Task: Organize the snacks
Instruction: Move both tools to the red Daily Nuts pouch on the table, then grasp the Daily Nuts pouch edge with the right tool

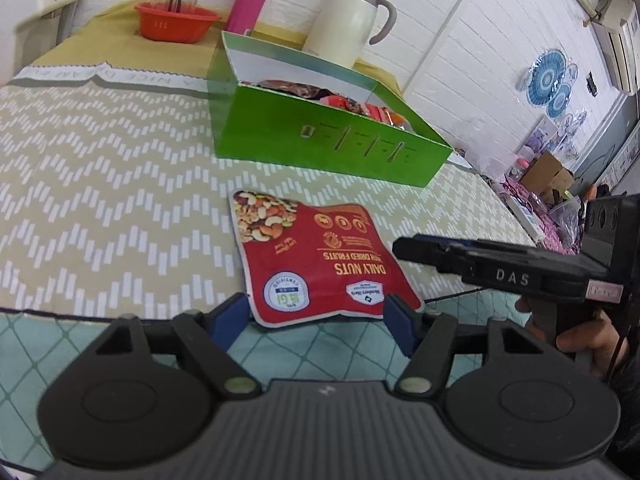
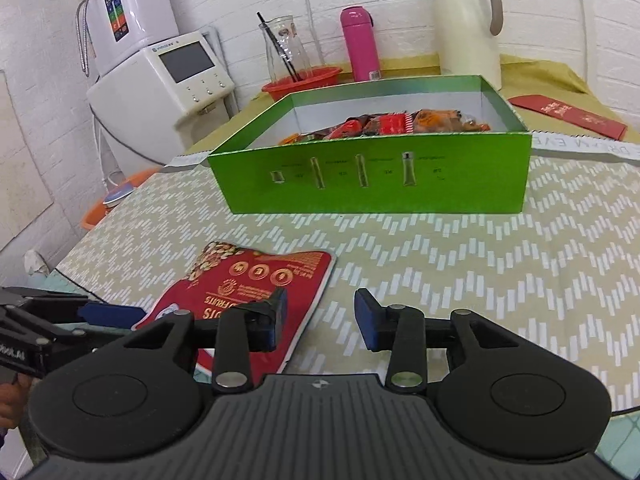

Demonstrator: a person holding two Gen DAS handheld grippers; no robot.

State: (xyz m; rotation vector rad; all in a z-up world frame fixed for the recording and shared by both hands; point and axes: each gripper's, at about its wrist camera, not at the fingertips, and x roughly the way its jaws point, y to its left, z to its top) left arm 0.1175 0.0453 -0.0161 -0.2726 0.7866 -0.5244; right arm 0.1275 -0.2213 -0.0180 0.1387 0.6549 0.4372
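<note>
- Red nut pouch (image 1: 316, 258) was lying flat on the table (image 1: 100, 184), just short of the green box (image 1: 320, 136) that already had other snacks (image 2: 384, 124) in it.
- Risk as I saw it: it's flat and slick, so pads could've slid over it or only pinched a corner, letting it droop and snag on the box wall.
- Left hand-held gripper (image 1: 318, 320) was open and empty, its near edge sitting between the fingers.
- Right hand-held gripper (image 2: 320, 316) was open too, holding nothing, pouch under its left finger.
</note>
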